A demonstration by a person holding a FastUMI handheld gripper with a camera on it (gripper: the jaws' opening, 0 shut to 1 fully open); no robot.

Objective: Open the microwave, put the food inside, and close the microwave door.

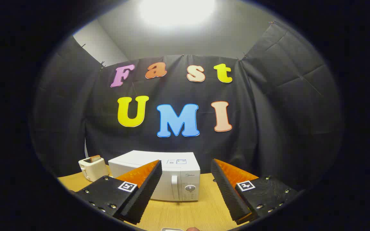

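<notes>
Two fingers of my gripper stand wide apart, nothing between them — jaws open, holding nothing. Each finger carries a square marker tag on its upper face.

White microwave sits on the wooden table, beyond the fingertips and partly hidden behind my left finger. Its door is shut. The vertical door handle and the round control knob on the panel show in the gap between my fingers, nearer the left one. My right finger lies clear of the microwave, to the right of its control panel, with bare table showing between them. The fingers touch nothing on the appliance; it is well ahead of them.

Left of the microwave, just beside it, a small cream toaster stands on the same table with a slice of toast sticking out of its slot — upright, browned on top.

At the near edge of the table, below and between the fingers, a sliver of something pale and a small brownish rounded thing peek in; too little shows to say what they are.

Black cloth wall hangs behind the table, with a bright ceiling light above.
</notes>
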